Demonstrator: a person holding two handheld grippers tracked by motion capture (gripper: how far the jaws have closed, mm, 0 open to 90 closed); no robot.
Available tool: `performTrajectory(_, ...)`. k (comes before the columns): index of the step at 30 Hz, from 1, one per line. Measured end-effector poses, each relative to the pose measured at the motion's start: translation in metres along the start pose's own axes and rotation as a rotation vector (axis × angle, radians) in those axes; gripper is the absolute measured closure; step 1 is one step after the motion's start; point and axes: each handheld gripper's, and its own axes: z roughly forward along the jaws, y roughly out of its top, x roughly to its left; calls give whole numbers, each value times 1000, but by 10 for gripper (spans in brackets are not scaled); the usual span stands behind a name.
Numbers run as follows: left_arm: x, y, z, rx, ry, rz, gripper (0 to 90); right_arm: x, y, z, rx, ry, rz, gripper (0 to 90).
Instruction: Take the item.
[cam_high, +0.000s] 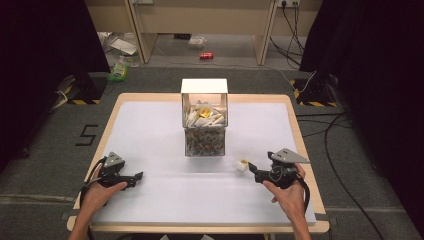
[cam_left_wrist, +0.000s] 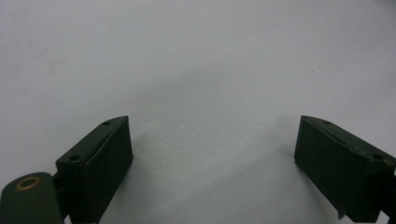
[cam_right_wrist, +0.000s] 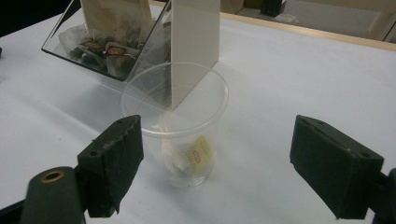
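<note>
Here, a person holds two grippers over a white-covered worktop, one in each hand. The left gripper sits near the front left corner, its fingers spread wide over bare white surface, holding and touching nothing. The right gripper sits near the front right edge, its fingers also spread wide; a single clear plastic cup stands upright between them, not touched by either finger as far as the right gripper view shows. One crumpled white packet with a yellow label lies in the bottom of the cup. One clear-fronted dispenser box, with a white top and loaded with many tea bags, stands at the middle of the worktop toward the back edge, just beyond the cup. Open white surface stretches along the front edge between the two grippers and on both sides of the box.
</note>
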Motion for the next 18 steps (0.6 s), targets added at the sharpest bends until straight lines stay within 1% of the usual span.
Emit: performTrajectory(18, 0, 0, 0, 0, 0, 0, 108, -2, -13, -5, 16, 0, 16, 189)
